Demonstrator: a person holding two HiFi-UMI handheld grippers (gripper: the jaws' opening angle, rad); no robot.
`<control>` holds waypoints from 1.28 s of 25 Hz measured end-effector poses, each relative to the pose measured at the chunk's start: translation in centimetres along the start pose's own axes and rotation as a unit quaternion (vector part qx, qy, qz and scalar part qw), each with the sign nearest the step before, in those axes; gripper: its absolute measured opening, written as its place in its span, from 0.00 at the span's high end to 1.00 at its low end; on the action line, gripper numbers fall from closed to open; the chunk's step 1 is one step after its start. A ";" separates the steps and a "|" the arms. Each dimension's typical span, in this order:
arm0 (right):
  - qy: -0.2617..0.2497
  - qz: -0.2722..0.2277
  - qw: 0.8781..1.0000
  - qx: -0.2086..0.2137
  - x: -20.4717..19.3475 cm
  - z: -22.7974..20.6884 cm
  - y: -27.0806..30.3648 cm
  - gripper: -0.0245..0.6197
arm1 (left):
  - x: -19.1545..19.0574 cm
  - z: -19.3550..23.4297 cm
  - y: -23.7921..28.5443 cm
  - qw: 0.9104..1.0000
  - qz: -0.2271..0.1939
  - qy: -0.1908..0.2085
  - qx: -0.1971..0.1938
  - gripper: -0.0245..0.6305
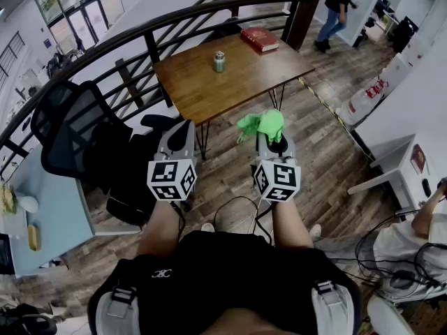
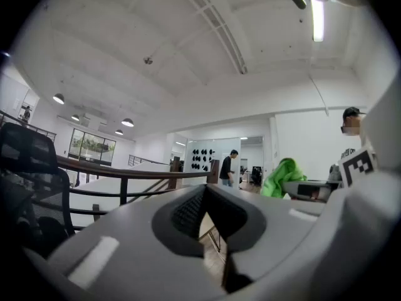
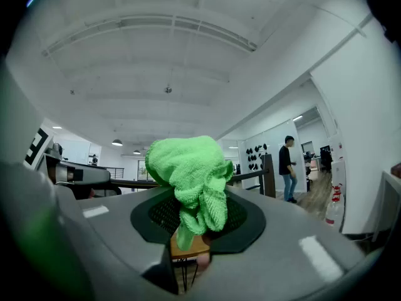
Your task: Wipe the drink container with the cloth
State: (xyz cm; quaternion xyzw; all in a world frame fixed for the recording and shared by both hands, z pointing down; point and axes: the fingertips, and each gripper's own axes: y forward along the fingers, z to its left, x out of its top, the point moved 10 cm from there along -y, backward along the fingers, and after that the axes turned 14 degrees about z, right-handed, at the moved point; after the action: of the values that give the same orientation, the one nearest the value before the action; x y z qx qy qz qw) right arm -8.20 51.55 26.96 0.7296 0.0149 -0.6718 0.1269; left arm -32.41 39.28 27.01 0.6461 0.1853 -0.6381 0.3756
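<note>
We count two grippers, a left gripper [image 1: 186, 125] and a right gripper [image 1: 272, 139], and two marker cubes [image 1: 172, 180], one on each. We see one green cloth [image 1: 262, 124], one drink container [image 1: 219, 61], one red book [image 1: 259, 39] and one wooden table [image 1: 209, 93]. We count one black office chair [image 1: 77, 128] and one curved railing [image 1: 140, 32]. Beyond the camera wearer, we count two people: one standing person [image 1: 339, 5] and one seated person [image 1: 412, 234].

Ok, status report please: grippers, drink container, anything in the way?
Left gripper shut, empty. Right gripper shut on green cloth. Drink container upright on table ahead, untouched. Nothing seen in the way.
</note>
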 end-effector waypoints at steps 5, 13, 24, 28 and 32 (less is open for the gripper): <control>0.016 -0.002 1.000 0.013 0.1 1.1 0.7 0.80 | 0.1 1.2 -0.1 1.000 0.003 0.011 -0.004 0.88; 0.015 -0.002 1.000 -0.001 -0.3 3.9 0.6 0.79 | -0.3 3.8 -0.1 0.999 0.011 0.017 -0.029 0.88; 0.004 -0.006 1.000 -0.019 0.3 6.2 0.7 0.79 | -0.2 5.8 0.0 0.998 0.014 0.023 -0.051 0.88; 0.002 -0.007 1.000 -0.017 0.3 6.4 2.2 0.79 | -0.1 6.8 1.0 0.998 0.009 0.028 -0.046 0.88; -0.007 -0.013 1.000 -0.010 0.7 6.4 4.3 0.79 | 0.3 7.7 2.3 0.999 0.000 0.026 -0.040 0.88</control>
State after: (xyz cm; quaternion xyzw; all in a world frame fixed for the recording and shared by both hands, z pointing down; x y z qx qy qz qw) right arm -13.55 45.97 26.59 0.7236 0.0303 -0.6780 0.1258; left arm -36.00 32.14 28.00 0.6467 0.2205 -0.6133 0.3963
